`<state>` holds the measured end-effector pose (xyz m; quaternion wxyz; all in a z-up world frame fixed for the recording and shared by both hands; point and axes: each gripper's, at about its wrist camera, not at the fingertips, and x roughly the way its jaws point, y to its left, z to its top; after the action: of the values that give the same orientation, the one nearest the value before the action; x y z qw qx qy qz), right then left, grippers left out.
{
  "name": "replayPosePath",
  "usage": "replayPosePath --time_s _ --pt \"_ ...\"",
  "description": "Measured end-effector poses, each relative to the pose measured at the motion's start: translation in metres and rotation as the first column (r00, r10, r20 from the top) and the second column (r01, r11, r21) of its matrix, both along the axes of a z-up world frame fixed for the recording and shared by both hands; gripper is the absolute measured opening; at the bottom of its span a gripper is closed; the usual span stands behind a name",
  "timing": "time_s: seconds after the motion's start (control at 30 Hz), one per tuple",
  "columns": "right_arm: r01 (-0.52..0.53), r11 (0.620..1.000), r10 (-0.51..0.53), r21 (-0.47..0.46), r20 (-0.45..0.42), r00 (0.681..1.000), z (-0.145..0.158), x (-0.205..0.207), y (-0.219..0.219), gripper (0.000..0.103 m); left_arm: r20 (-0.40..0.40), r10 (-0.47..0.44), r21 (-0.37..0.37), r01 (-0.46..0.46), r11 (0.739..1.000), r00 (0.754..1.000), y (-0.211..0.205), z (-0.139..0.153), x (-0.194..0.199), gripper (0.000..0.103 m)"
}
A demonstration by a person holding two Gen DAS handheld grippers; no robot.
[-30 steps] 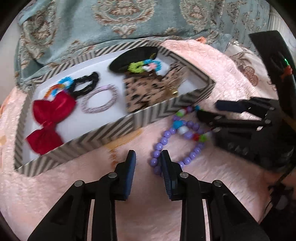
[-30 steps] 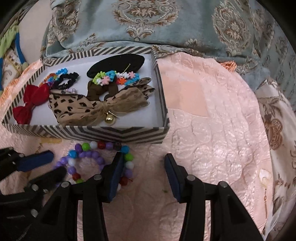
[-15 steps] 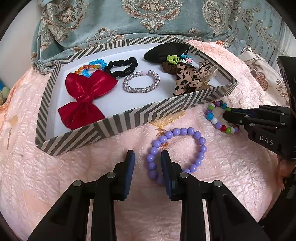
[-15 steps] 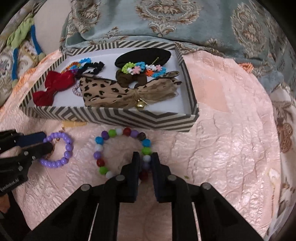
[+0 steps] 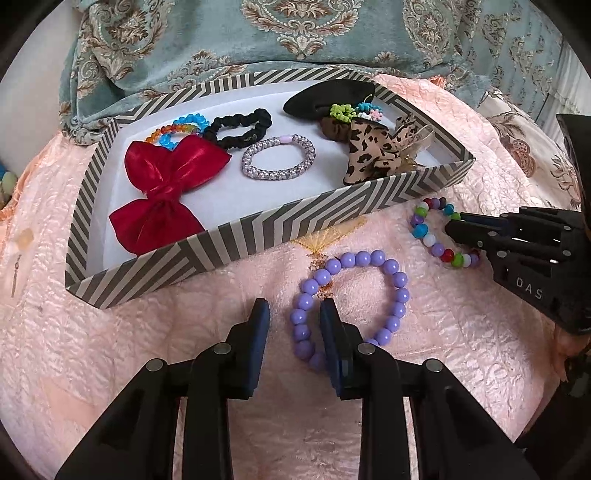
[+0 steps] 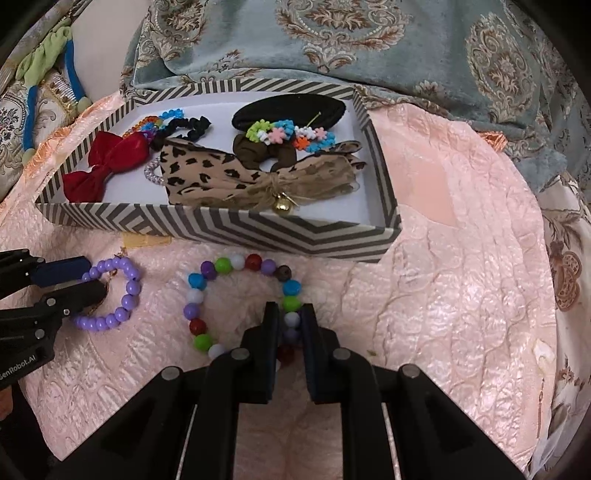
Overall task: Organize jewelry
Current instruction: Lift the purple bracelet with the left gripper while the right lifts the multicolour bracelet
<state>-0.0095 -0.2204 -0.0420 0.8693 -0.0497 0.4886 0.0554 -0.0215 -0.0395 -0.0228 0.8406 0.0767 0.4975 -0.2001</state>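
A purple bead bracelet (image 5: pixel 384 266) lies on the pink quilt in front of the striped box (image 5: pixel 229 236). My left gripper (image 5: pixel 294 320) straddles its left side, jaws partly open with beads between them. A multicoloured bead bracelet (image 6: pixel 236 263) lies to the right; my right gripper (image 6: pixel 290 319) is shut on its near-right beads. In the right wrist view the purple bracelet (image 6: pixel 127 295) and the left gripper show at the left. The box holds a red bow (image 5: pixel 166 184), a lilac bracelet (image 5: pixel 280 157), a black scrunchie (image 5: pixel 240 127) and a leopard bow (image 6: pixel 229 173).
A teal patterned blanket (image 5: pixel 295 33) is bunched behind the box. The pink quilt (image 6: pixel 461 277) spreads right of the box. A green and blue cord (image 6: pixel 48 62) lies at the far left in the right wrist view.
My right gripper closed from wide open onto the multicoloured bracelet. The left gripper moved so that its jaws now straddle the purple bracelet's left side; both views pulled back from the box.
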Motion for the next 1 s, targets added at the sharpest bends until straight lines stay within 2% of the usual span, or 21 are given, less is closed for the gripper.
replayPosePath --time_s 0.3,0.53,0.73,0.87,1.0 --pt "0.002 1.000 -0.001 -0.006 0.028 1.000 -0.001 -0.002 0.001 0.012 0.018 0.006 0.020 -0.006 1.000 1.000 -0.004 0.000 -0.002 0.008" --pt "0.014 1.000 -0.014 0.014 0.016 1.000 -0.001 0.001 -0.001 0.013 0.021 0.006 0.021 -0.006 1.000 1.000 -0.003 0.001 -0.002 0.008" --pt "0.004 1.000 -0.004 -0.012 0.025 1.000 0.000 0.000 0.003 0.010 0.023 0.005 0.023 -0.005 1.000 1.000 -0.004 0.000 -0.002 0.008" --pt "0.012 1.000 -0.012 -0.020 0.030 0.999 0.004 -0.002 0.006 0.009 0.027 0.006 0.026 -0.007 1.000 1.000 -0.003 0.001 -0.002 0.008" --pt "-0.024 1.000 0.025 -0.019 0.051 0.998 0.014 -0.010 0.016 0.009 0.037 0.010 0.037 -0.011 0.999 0.999 -0.004 0.003 -0.003 0.007"
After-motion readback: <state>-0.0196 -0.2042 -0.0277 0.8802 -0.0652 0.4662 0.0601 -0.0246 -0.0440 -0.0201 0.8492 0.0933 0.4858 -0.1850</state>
